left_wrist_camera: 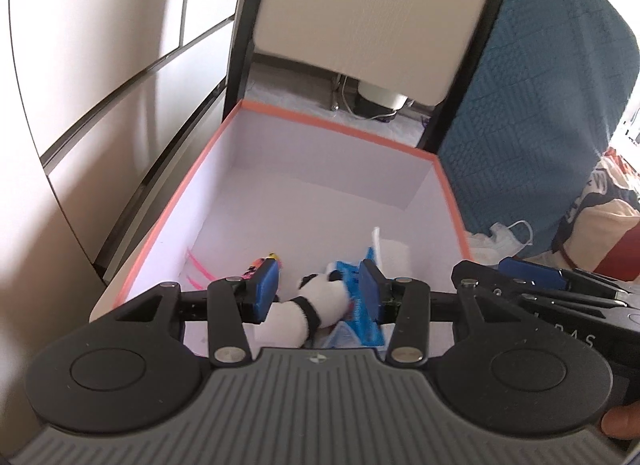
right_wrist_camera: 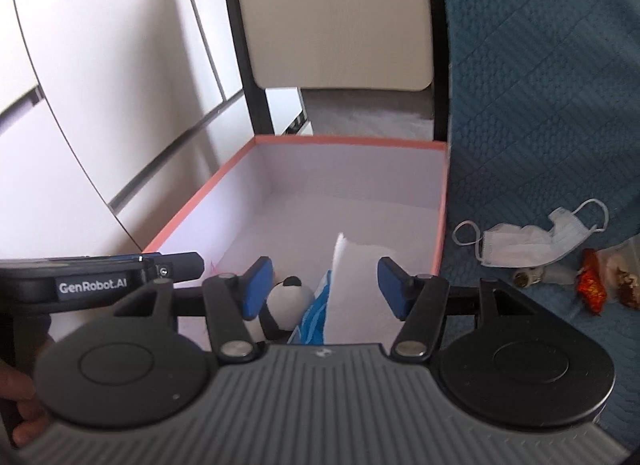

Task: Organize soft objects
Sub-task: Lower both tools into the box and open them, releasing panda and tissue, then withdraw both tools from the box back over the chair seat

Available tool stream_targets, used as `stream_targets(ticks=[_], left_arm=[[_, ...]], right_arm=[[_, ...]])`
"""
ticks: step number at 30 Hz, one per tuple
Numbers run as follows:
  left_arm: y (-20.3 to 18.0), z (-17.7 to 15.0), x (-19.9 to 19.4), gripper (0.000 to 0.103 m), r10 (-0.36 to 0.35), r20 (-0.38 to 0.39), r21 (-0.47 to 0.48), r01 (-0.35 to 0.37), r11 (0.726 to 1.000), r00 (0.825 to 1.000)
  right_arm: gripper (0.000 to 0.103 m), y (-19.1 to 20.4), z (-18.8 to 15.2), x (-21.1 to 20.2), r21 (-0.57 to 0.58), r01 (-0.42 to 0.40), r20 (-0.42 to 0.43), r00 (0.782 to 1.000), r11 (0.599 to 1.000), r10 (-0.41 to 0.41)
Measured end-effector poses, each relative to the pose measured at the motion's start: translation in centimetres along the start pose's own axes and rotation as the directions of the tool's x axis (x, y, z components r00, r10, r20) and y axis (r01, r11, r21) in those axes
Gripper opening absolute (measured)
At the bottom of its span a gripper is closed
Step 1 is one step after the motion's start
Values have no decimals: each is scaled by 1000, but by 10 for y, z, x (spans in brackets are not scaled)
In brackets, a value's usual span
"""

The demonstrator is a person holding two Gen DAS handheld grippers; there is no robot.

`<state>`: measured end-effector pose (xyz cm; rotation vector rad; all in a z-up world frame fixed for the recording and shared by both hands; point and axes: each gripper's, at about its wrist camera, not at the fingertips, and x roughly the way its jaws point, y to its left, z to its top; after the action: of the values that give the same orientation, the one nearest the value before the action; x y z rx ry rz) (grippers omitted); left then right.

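An orange-rimmed white box [left_wrist_camera: 452,193] stands beside a blue quilted bed. Inside lie a small panda plush [left_wrist_camera: 316,303], a blue packet [left_wrist_camera: 362,305], a white tissue pack [left_wrist_camera: 394,255] and a small colourful item [left_wrist_camera: 262,261]. My left gripper [left_wrist_camera: 318,289] is open over the box's near end, its blue pads either side of the panda, not touching it. My right gripper [right_wrist_camera: 326,289] is open and empty over the same box [right_wrist_camera: 440,225], above the panda [right_wrist_camera: 286,297] and the tissue pack [right_wrist_camera: 360,289]. A white face mask [right_wrist_camera: 524,243] lies on the bed to the right.
White cupboard doors [left_wrist_camera: 100,65] stand left of the box. A chair back [left_wrist_camera: 360,13] rises behind it. Red snack wrappers [right_wrist_camera: 592,285] lie on the blue quilt [right_wrist_camera: 540,105] near the mask. The other gripper shows at each view's edge [right_wrist_camera: 100,281].
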<state>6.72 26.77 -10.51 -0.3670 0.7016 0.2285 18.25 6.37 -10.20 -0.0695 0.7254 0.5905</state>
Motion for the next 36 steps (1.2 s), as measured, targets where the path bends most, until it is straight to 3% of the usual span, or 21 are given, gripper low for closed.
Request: stream_targets(ticks=[15,36], left_arm=[[-57,-25,-33,51,-60,52,44,57,997,997],[-131,-71,-45,51,-117,88,121,106,987,989]], right_arm=[[61,-32,-14,-64,22,42,120,992,999,-44],[61,-97,-68,-128,99,130,139,980,987,-143]])
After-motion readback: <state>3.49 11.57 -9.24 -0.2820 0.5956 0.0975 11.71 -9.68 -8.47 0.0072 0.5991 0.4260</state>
